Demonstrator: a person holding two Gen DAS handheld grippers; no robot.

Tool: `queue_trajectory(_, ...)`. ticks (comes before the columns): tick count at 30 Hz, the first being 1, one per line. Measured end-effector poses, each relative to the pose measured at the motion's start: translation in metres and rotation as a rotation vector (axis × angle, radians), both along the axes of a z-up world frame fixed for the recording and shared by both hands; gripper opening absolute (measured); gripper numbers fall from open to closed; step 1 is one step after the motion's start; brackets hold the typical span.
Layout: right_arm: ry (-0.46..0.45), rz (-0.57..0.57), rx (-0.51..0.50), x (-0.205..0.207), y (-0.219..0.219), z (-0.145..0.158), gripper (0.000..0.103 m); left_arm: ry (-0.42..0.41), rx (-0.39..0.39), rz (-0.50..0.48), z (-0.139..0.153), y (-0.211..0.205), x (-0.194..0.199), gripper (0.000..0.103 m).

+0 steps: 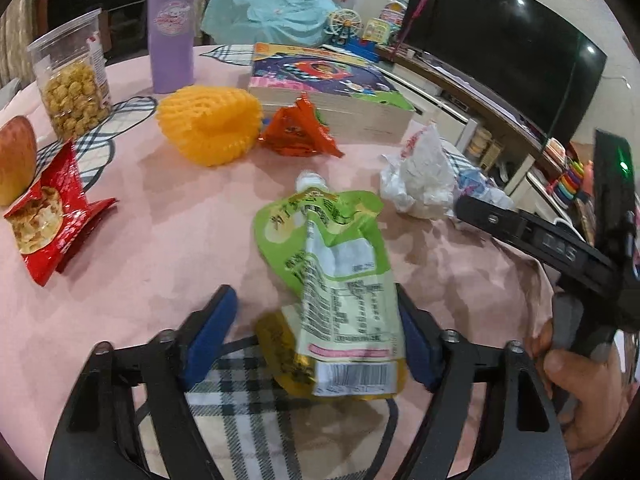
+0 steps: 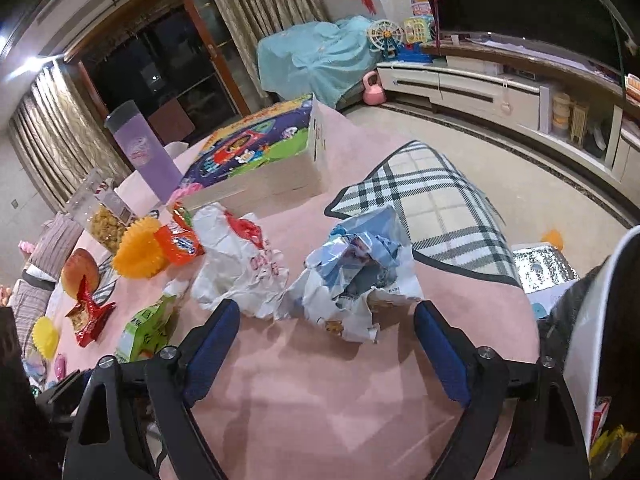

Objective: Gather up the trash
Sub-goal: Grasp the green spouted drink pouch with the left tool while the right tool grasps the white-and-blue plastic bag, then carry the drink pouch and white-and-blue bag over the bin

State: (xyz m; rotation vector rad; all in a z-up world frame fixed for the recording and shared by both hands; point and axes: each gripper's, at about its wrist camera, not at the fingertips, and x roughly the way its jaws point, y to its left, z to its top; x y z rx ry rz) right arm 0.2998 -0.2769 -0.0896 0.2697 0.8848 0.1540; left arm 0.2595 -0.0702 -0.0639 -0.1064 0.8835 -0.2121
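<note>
A green spout pouch (image 1: 336, 264) lies on the pink tablecloth (image 1: 140, 264) with its lower end between the fingers of my open left gripper (image 1: 316, 332); the right pad touches it. My open right gripper (image 2: 326, 340) is empty, just short of a crumpled blue-and-white wrapper (image 2: 356, 276). A crumpled white bag (image 2: 236, 260) lies left of it, also in the left wrist view (image 1: 420, 176). Other trash: a red snack packet (image 1: 52, 220), an orange packet (image 1: 300, 128), a yellow foam net (image 1: 212, 124). My right gripper shows from the side in the left wrist view (image 1: 520, 224).
A thick picture book (image 1: 328, 88), a purple bottle (image 1: 170, 28), a clear jar of snacks (image 1: 74, 76) and an apple (image 1: 16, 156) stand at the back of the table. A white bin (image 2: 600, 320) with a dark liner is at the table's right edge.
</note>
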Motion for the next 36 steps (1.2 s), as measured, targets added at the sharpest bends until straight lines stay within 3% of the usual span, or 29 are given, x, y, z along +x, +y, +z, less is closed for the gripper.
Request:
queue_trajectory(4,0.009,0.003,0.014,0.0,-0.004,-0.002,0.048,-0.011,0.018,-0.024,0.002,-0.006,-0.001,0.061)
queue_trajectory(9,0.001,0.004,0.02,-0.009,-0.004,0.002,0.034,-0.02,0.007,-0.027,0.007,-0.005,-0.008,0.057)
queue_trajectory(20,-0.015,0.01,0.077,-0.061,-0.007,0.012,0.033,-0.046,-0.03,-0.067,0.02,-0.014,-0.038,0.056)
queue_trajectory(36,-0.092,-0.032,0.094,-0.129,-0.034,0.053,0.033,-0.083,-0.046,-0.188,0.042,-0.061,-0.076,0.056)
